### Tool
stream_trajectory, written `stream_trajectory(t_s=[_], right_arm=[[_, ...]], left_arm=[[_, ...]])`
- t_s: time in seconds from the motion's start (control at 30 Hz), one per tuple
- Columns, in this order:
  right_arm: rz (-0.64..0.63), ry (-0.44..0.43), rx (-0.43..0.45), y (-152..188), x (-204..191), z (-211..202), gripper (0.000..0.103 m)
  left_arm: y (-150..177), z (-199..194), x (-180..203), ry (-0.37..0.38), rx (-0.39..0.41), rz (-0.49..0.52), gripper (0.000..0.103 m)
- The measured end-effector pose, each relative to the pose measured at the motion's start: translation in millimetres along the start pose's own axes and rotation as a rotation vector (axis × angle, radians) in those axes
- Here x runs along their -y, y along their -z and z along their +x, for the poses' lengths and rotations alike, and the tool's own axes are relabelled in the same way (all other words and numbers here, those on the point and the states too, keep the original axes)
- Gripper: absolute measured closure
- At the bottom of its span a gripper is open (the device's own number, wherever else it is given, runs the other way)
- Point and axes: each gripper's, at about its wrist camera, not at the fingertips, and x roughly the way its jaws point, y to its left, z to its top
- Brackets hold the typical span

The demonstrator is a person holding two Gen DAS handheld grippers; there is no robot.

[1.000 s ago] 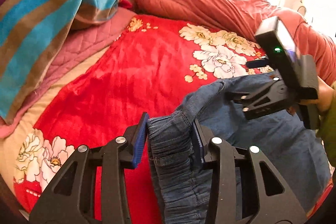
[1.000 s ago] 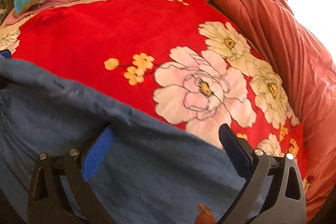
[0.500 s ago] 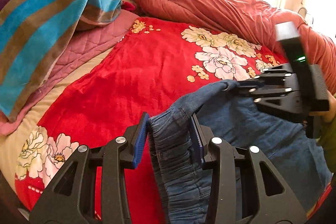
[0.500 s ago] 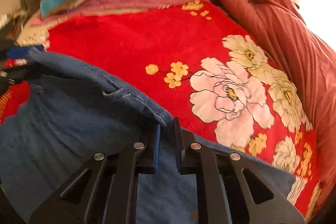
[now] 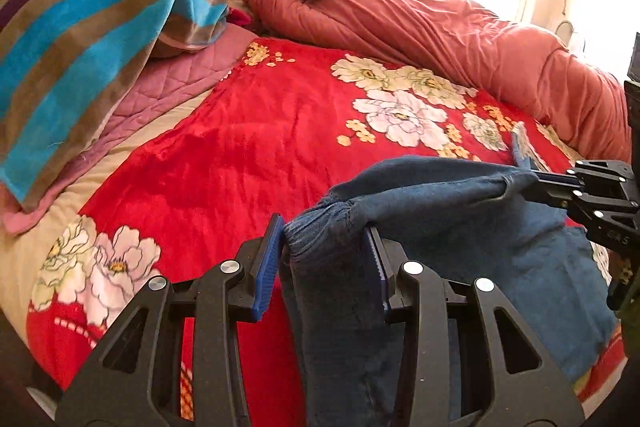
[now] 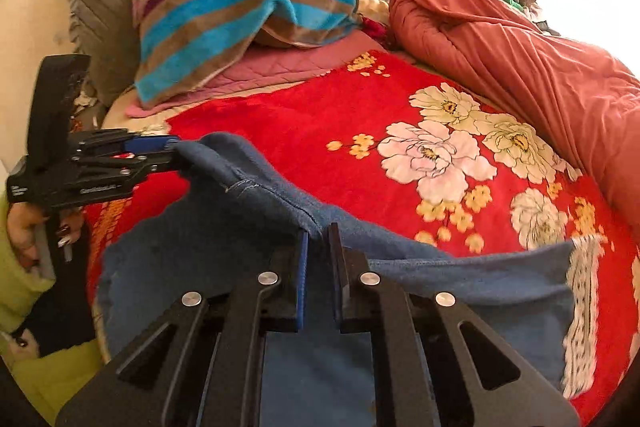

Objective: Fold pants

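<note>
The pants (image 5: 460,227), blue denim, are held up by their top edge over the near part of the bed (image 5: 256,147), the rest sagging down onto the red floral blanket (image 6: 312,131). The left gripper (image 5: 324,259) has its pads narrowed on a bunched, gathered stretch of the waistband, which fills the gap between them. The right gripper (image 6: 318,267) is nearly closed, pinching a seamed edge of the same garment; in the left view it comes in from the right with the cloth drawn taut between the two.

No fold appears finished: the fabric hangs loose and rumpled, with no crease or stacked layer that I can make out. It looks like the lift-and-spread stage, so laying the pants flat, doubling the legs and folding them over seem still to come.

Beyond lie a striped towel (image 6: 240,7) over a pillow and a rolled rust-red quilt (image 5: 420,27).
</note>
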Motion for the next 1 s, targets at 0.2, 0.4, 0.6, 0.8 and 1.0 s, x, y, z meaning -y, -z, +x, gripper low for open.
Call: stream_trajectory(t_s=[0.2,0.4,0.6,0.8,1.0], right_arm=[[0.009,-0.029,0.011,28,-26,-32,0.094],[-0.008,-0.041,-0.004,54,-55,-58,0.094],[-0.02,-0.079,0.004,71,-82,-77,0.094],[-0.07,-0.117,-0.032,92,-109,-75,0.094],[-0.089,-0.168,-0.073,111,-130,-65,0.095]], left_arm=[[15,-24,7,0.021,0.003,0.016,0.073],[31,-45,11,0.064,-0.015,0.015,0.073],[48,-60,9,0.091,-0.032,-0.005,0.073],[70,-64,6,0.087,-0.079,-0.007,0.073],[89,-63,-2,0.08,-0.131,-0.028,0.073]])
